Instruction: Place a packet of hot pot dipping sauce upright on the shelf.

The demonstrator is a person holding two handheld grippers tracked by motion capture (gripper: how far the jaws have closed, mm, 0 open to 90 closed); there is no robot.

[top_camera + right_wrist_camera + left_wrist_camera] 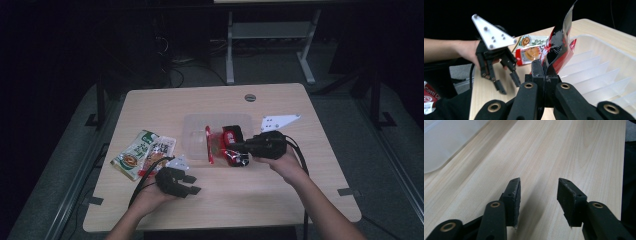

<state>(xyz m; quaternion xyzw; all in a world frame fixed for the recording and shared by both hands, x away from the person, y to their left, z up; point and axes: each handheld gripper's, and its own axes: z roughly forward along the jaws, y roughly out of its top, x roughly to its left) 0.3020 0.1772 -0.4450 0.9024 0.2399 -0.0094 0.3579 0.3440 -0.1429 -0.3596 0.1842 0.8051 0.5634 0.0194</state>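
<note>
My left tool (191, 184) sits nearest me, low over the bare counter (280, 200), jaws apart with nothing between them, so I keep it parked there, out of the way. Just beyond it lie two snack packets, the green one (134, 154) and the pale one (159, 151) side by side, untouched and waiting. My right tool (545, 71) is clenched on the edge of the red-and-black packet (560, 42), which stands up and curls from the jaws right at the near rim of the clear ribbed tray (604, 72). To do this step well, I carry the packet further over the tray before letting go, lower it until it lies flat on the ribs, and only then release, since a high drop could leave it leaning on the rim. Another red packet (214, 145) seems already inside, though the dim high view makes that hard to confirm, so I aim for the free part beside it.
</note>
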